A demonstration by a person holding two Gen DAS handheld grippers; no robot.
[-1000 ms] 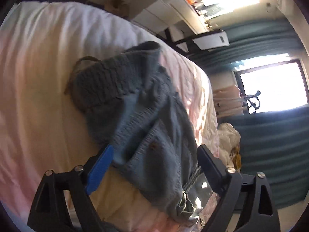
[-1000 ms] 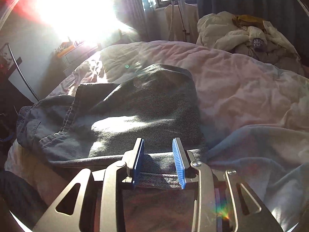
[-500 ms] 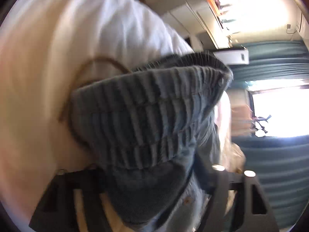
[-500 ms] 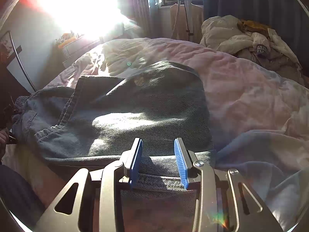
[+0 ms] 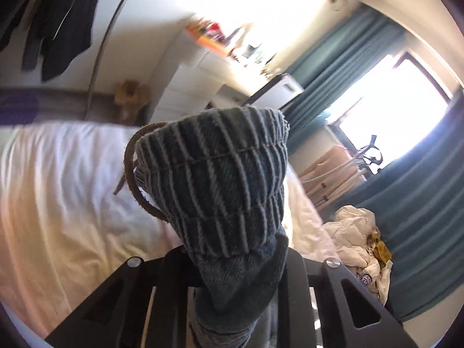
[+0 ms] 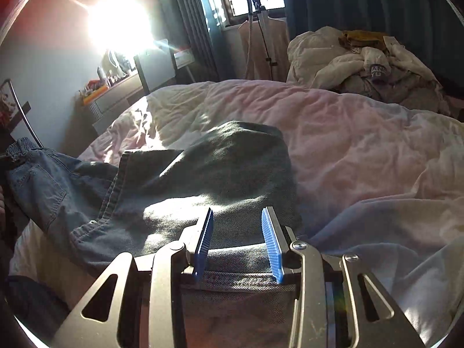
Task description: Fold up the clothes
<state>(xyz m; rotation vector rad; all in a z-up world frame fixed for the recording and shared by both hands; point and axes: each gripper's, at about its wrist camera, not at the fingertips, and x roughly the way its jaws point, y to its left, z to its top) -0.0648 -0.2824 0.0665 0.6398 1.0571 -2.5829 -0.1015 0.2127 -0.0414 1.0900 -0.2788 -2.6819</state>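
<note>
Sunlight floods a bedroom where a wide bed with a pale, rumpled duvet fills most of both views. On it lies a pair of blue jeans, spread across the near side of the duvet, with the waistband end trailing off toward the left edge of the right wrist view.

Seen from the left wrist camera, the left gripper is clamped on the elastic, ribbed waistband of the jeans, which is bunched between its black fingers and raised above the bed so that it blocks the middle of the view. A brown strap loops out beside the waistband.

From the right wrist camera, the right gripper has its blue pads apart, with a fold of the jeans lying between and beneath them; neither pad is seen pressing the cloth.

Beyond the bed sit a heap of pale laundry, teal curtains, a bright window and a cluttered dresser against the wall.
</note>
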